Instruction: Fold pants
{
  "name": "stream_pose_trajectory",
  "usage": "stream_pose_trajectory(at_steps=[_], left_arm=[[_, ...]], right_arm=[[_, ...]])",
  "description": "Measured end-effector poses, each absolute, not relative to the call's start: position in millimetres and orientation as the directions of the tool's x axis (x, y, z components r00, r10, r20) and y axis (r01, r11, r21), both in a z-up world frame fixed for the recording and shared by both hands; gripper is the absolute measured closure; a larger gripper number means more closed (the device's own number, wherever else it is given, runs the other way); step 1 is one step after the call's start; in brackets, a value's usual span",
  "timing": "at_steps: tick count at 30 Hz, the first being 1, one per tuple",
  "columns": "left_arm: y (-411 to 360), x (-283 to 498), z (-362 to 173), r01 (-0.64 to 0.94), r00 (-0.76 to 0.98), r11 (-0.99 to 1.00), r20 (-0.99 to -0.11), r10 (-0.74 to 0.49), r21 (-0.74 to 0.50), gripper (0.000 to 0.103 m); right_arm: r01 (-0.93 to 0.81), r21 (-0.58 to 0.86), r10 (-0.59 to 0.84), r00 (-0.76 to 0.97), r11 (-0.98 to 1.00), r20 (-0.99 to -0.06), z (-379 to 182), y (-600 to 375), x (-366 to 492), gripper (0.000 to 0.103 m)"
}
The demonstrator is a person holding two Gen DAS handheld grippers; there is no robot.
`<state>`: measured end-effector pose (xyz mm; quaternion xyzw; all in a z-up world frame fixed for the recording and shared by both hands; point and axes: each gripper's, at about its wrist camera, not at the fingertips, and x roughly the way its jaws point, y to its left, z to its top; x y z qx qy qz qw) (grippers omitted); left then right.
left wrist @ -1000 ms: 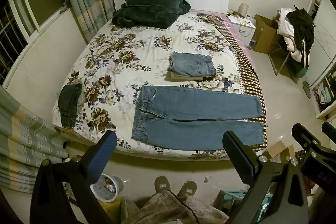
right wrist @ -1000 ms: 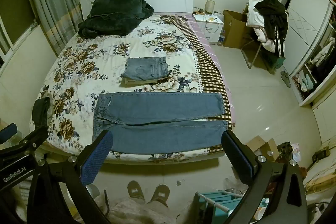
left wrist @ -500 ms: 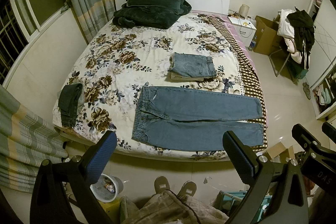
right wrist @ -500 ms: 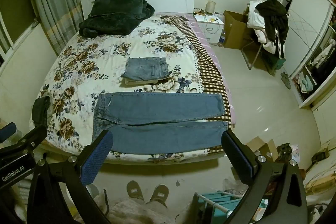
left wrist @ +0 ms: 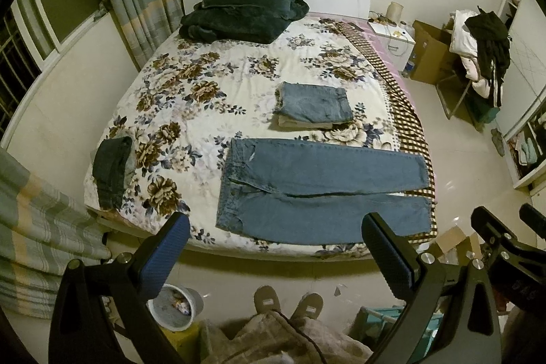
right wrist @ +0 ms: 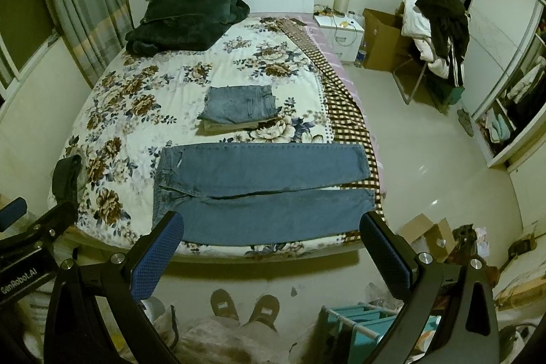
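Note:
Blue jeans (left wrist: 320,190) lie flat and spread across the near end of the floral bed (left wrist: 191,91), waist to the left, legs to the right; they also show in the right wrist view (right wrist: 262,190). My left gripper (left wrist: 274,234) is open and empty, held above the floor in front of the bed. My right gripper (right wrist: 271,236) is open and empty too, at the same height and apart from the jeans. The right gripper's body shows at the right edge of the left wrist view.
A folded stack of pants (left wrist: 314,106) lies behind the jeans. A dark garment (left wrist: 111,169) lies at the bed's left edge and a dark blanket (left wrist: 242,9) at the headboard. A bin (left wrist: 174,306), boxes, a blue rack (right wrist: 361,319) and my feet are on the floor.
Both views have shifted only slightly; the jeans lie as before and both grippers stay open.

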<state>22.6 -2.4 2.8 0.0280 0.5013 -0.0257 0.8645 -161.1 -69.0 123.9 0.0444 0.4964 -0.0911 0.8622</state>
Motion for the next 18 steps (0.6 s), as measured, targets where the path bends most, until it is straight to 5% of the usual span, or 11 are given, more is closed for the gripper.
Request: stream_pose_trajectory(at_steps=[11, 18], left_arm=[[27, 142, -62, -0.032, 0.527, 0.996, -0.846, 0.085, 0.080, 0.000], [33, 234, -143, -0.151, 0.379, 0.985, -0.916, 0.133, 0.081, 0.000]], right_arm=[[0.380, 0.141, -0.106, 0.560, 0.914, -0.821, 68, -90, -67, 0.000], [0.512, 0.032, -0.158, 0.323, 0.858, -0.933, -56, -162, 28, 0.000]])
